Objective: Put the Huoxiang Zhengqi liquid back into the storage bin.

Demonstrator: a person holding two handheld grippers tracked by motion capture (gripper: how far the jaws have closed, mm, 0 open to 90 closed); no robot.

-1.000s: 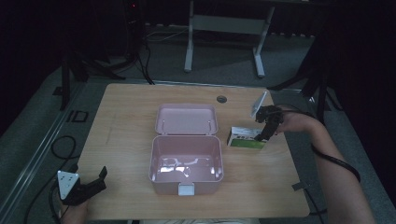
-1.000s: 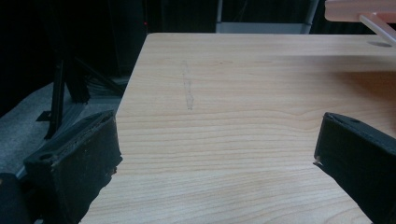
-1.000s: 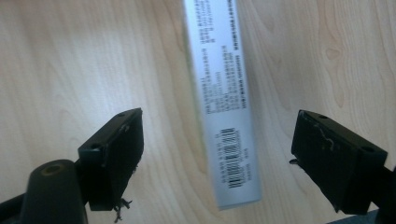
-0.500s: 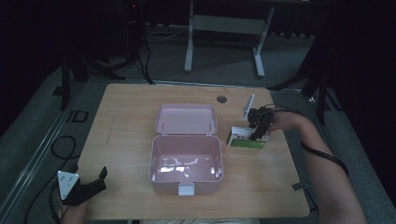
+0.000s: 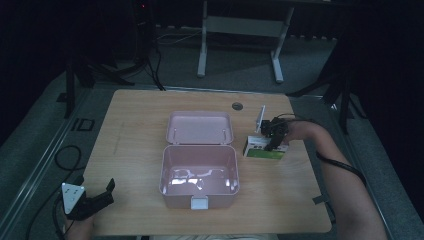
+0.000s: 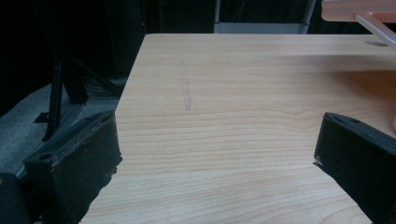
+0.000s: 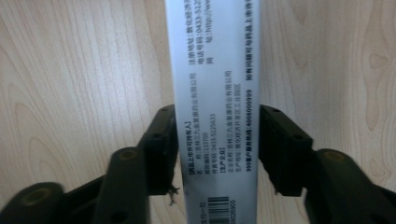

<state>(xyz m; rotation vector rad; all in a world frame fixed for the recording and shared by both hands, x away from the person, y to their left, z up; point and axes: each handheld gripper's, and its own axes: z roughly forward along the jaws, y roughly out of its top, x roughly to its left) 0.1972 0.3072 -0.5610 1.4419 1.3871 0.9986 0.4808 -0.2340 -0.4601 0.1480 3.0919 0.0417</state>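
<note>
A white and green carton (image 5: 261, 150) lies flat on the wooden table (image 5: 135, 130), just right of an open pink box (image 5: 172, 192) whose lid (image 5: 200, 127) is folded back. My right gripper (image 5: 272, 137) points down onto the carton. In the right gripper view both jaws press the long sides of the carton (image 7: 215, 70), which has small black print and a barcode; the right gripper (image 7: 217, 144) is shut on it. My left gripper (image 5: 97, 200) rests at the table's front left corner, open, with nothing between its jaws (image 6: 215, 140).
The pink box holds nothing that I can see, and a corner of it (image 6: 359, 9) shows at the top right of the left gripper view. A round cable hole (image 5: 237, 106) sits near the table's far edge. A metal stand (image 5: 240, 25) is behind the table.
My right gripper has moved left and down from beside the carton onto it, and its jaws now hold the carton's sides. The left gripper has stayed put.
</note>
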